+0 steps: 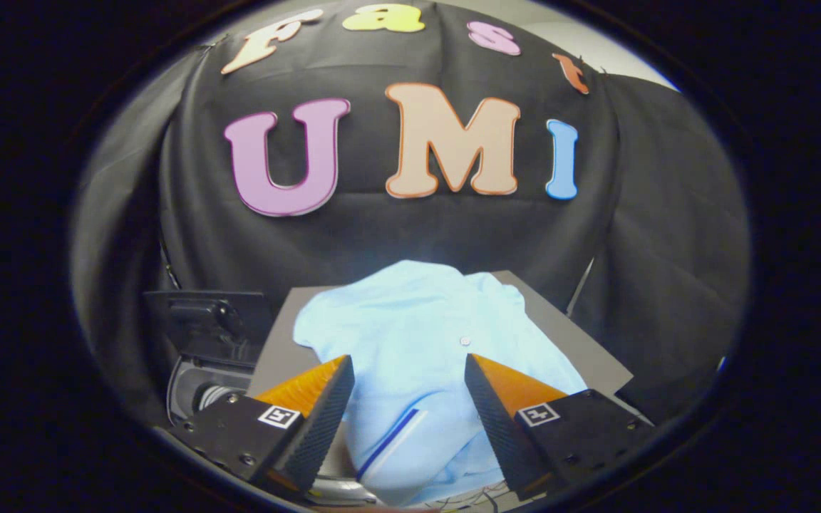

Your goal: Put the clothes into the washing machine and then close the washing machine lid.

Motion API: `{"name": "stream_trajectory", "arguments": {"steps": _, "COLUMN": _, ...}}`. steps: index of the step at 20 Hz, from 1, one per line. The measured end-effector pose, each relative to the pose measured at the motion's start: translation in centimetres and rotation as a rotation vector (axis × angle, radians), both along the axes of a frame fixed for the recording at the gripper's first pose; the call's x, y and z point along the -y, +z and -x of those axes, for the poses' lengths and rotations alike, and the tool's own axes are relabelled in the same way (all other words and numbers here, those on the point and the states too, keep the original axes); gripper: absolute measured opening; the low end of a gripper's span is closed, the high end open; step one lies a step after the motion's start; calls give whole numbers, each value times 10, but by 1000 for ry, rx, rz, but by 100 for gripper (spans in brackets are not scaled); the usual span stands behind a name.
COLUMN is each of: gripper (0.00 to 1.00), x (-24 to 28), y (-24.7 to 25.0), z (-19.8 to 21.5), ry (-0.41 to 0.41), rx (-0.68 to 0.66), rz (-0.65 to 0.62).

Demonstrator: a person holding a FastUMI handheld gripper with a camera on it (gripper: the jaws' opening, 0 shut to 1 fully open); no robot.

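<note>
**Desk:** What does the frame show?

**Photographer:** A hand-held two-finger gripper [408,367] hovers over a pale blue, crumpled cotton-looking shirt [421,342] lying on a grey flat board [581,345] in a black-draped booth. The fingers are spread wide, with the shirt's cloth in the gap and nothing pinched. A small white button [465,341] sits just ahead of the right finger, and a dark blue stripe [386,442] runs along a near fold between the fingers.

**Desk:** And the washing machine?

**Photographer:** To the left of the board. A dark, boxy raised lid [214,328] stands open at the far left, and below it, beside the left finger, a pale curved rim of the washing machine's tub [193,392] shows. The shirt is near it, on the board, and its near edge seems to droop toward the opening, though the fingers hide that part.

**Desk:** Which step is this?

**Photographer:** By my reading, the first one: taking hold of the clothes. Nothing is gripped, and the lid is up.

**Desk:** What does the next move call for?

**Photographer:** Likely lowering the fingers into the bunched cloth and pressing them together on a thick fold, so the limp fabric lifts in one piece, then carrying it left over the tub.
</note>
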State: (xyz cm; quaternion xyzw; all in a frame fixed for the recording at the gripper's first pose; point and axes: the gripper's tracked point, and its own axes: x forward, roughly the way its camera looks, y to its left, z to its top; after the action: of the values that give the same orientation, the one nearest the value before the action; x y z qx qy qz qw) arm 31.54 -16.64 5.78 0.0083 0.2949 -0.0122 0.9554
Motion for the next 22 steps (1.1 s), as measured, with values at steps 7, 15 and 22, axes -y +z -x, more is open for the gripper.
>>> {"name": "stream_trajectory", "arguments": {"steps": 7, "gripper": 93, "x": 5, "y": -23, "z": 0, "ry": -4, "rx": -99, "rz": 0}}
{"name": "stream_trajectory", "arguments": {"steps": 15, "gripper": 17, "x": 8, "y": -24, "z": -4, "ry": -69, "rx": -89, "rz": -35}}
{"name": "stream_trajectory", "arguments": {"steps": 22, "gripper": 8, "x": -75, "y": -17, "z": 12, "ry": 64, "rx": -115, "rz": -45}}
